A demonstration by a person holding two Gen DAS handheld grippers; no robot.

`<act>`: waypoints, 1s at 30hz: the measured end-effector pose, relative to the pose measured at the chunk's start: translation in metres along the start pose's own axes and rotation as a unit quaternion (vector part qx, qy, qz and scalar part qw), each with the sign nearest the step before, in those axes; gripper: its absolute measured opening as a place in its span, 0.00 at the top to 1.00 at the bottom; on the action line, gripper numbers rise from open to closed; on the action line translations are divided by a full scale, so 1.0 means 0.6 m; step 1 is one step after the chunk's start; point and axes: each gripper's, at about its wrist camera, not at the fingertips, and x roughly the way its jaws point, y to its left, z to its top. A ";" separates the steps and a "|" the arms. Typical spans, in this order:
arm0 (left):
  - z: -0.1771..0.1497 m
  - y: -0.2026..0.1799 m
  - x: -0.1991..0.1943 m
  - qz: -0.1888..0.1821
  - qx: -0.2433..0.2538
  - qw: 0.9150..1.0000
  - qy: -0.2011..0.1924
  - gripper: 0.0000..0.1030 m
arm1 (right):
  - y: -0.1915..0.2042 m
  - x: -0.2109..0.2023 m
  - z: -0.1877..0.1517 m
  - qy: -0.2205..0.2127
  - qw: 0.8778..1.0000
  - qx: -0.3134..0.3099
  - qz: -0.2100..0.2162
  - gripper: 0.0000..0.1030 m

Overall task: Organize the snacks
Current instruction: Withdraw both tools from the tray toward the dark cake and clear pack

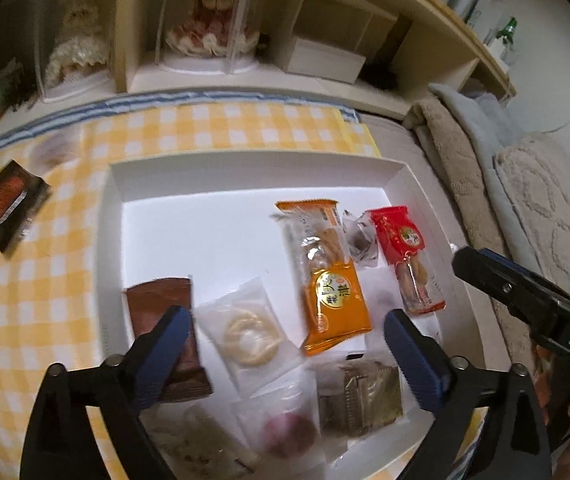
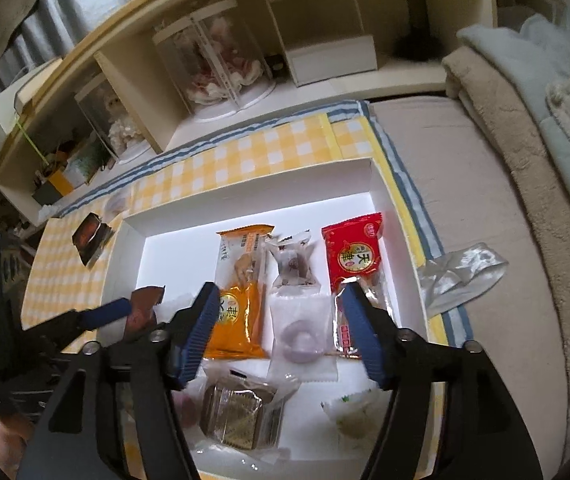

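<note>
A white shallow box lies on a yellow checked cloth and holds several wrapped snacks: an orange packet, a red packet, a brown packet and a clear packet with a pale ring. A dark packet lies on the cloth outside the box. My left gripper is open above the ring packet. My right gripper is open above a clear packet with a purple ring.
A shelf unit with dolls in clear cases stands behind the cloth. Folded blankets lie at the right on the bed. A crumpled clear wrapper lies right of the box.
</note>
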 end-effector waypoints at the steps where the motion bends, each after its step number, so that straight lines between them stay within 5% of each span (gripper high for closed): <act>1: -0.002 0.002 -0.012 0.002 0.002 1.000 -0.004 0.00 | 0.002 -0.005 -0.001 -0.003 1.000 -0.001 -0.004 0.26; 7: -0.007 0.023 -0.068 0.018 0.005 1.000 -0.021 0.00 | 0.017 -0.031 -0.007 -0.013 0.999 -0.013 -0.042 0.16; 11: -0.005 0.040 -0.104 0.019 0.007 0.999 -0.030 0.00 | 0.030 -0.052 -0.008 -0.022 0.998 -0.024 -0.059 0.00; 21: -0.006 0.079 -0.175 0.030 0.033 0.998 -0.047 0.00 | 0.071 -0.076 -0.018 -0.028 0.995 -0.044 -0.089 0.00; 30: 0.005 0.145 -0.240 0.028 0.029 0.997 -0.069 0.00 | 0.116 -0.086 -0.003 -0.051 0.995 -0.039 -0.074 0.00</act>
